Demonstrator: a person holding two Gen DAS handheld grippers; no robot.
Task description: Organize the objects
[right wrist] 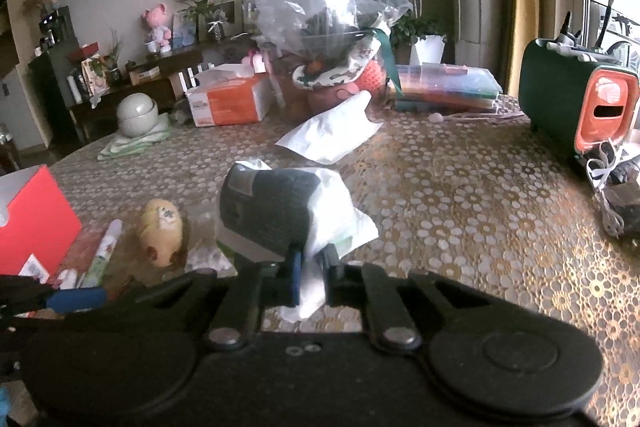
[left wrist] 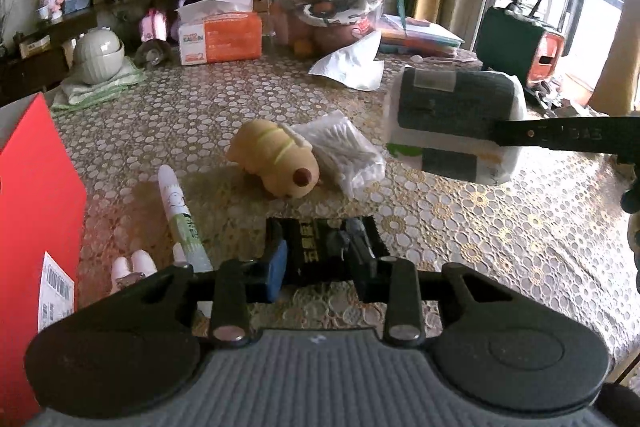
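Left wrist view: my left gripper (left wrist: pixel 320 259) clamps a black packet (left wrist: pixel 316 247); my right gripper (right wrist: pixel 312 267) pinches the wrapped bundle (right wrist: pixel 280 211) mid-table.

The orange tissue box (left wrist: pixel 221 39), at the far edge of the table (left wrist: pixel 460 219), bears the brand "KASON" and a large "2" on its white end. The black packet (left wrist: pixel 316 247) between the left gripper's fingers carries yellow characters too small to read. The white label (left wrist: pixel 56 291) on the red box (left wrist: pixel 36 227) shows barcodes, their digits illegible.
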